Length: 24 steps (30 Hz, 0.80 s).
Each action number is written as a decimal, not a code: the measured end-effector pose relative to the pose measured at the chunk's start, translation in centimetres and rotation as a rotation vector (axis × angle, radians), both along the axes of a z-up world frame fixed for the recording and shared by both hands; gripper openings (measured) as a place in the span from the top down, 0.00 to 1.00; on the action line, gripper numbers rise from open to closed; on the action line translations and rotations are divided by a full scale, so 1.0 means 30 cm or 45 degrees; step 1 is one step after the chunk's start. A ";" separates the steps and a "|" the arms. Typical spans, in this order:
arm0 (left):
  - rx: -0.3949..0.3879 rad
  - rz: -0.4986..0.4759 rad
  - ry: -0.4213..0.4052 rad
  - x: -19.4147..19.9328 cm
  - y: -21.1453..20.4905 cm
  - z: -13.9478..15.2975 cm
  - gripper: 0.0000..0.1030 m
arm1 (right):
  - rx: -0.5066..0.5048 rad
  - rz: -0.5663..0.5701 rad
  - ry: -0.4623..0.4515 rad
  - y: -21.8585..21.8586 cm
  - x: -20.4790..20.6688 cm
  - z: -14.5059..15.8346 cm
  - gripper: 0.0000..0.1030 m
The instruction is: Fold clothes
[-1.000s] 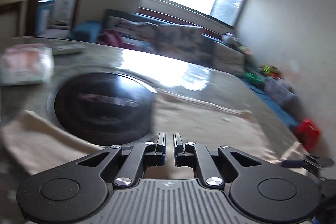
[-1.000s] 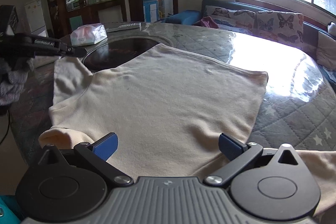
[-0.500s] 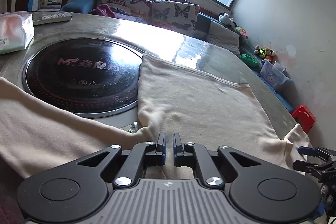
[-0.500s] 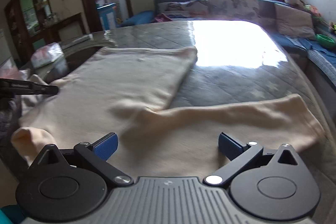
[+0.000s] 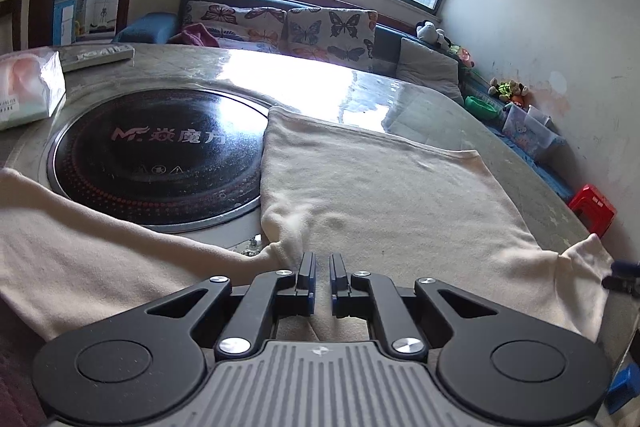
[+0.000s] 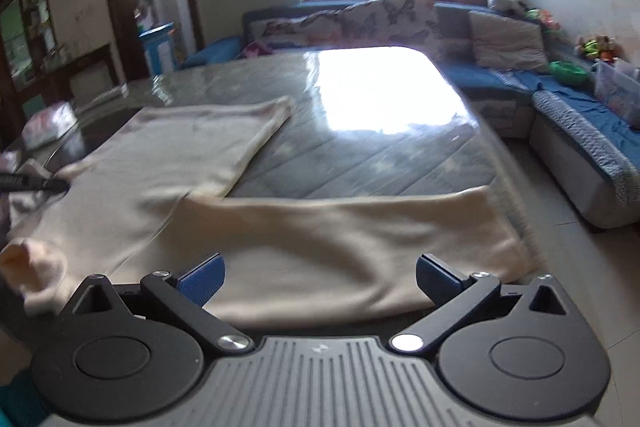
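Note:
A cream long-sleeved top [image 5: 380, 187] lies spread flat on the round table [image 6: 360, 155]. My left gripper [image 5: 322, 259] sits at the top's left armpit, where wrinkles run in to the fingertips. Its jaws stand nearly shut on a pinch of the fabric and are opening slightly. The left sleeve [image 5: 80, 247] trails off to the left over the hob's rim. My right gripper [image 6: 318, 267] is open wide, low over the near edge of the right sleeve [image 6: 340, 231], with nothing pressed between its pads. The left gripper's tip [image 6: 52, 184] shows at the left edge of the right wrist view.
A black induction hob [image 5: 156, 155] is set into the table's middle, partly under the top. A tissue pack [image 5: 28, 87] and a remote [image 5: 96, 53] lie at the far left. A sofa [image 6: 560, 99] runs along the back and right; a red stool [image 5: 592, 207] stands beyond the table's edge.
My right gripper has swung to the right, from over the top's body to over the right sleeve. The left gripper has stayed at the armpit, with the same narrow gap between its jaws.

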<state>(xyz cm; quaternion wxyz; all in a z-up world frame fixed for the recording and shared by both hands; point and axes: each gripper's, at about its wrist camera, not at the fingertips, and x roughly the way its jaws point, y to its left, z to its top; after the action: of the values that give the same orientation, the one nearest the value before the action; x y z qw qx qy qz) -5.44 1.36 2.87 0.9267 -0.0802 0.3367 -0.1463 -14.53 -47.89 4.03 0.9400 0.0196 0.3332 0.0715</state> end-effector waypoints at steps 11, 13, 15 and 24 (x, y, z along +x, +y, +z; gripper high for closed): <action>0.068 -0.023 -0.027 -0.007 -0.026 0.003 0.82 | -0.107 -0.295 0.063 -0.184 0.109 -0.060 0.00; 0.080 -0.038 -0.028 -0.006 -0.036 0.009 0.75 | -0.094 -0.337 0.063 -0.210 0.094 -0.059 0.01; 0.114 -0.048 -0.042 -0.013 -0.058 0.025 0.65 | -0.149 -0.376 0.055 -0.214 0.082 -0.059 0.01; 0.090 -0.310 -0.121 -0.105 -0.191 0.090 0.65 | -0.073 -0.387 0.037 -0.212 0.026 -0.042 0.32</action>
<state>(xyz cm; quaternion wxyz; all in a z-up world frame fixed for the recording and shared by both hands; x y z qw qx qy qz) -8.59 -4.35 5.58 0.9192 0.0011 0.3047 -0.2495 -13.73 -54.25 2.75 0.9352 0.0440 0.3418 -0.0813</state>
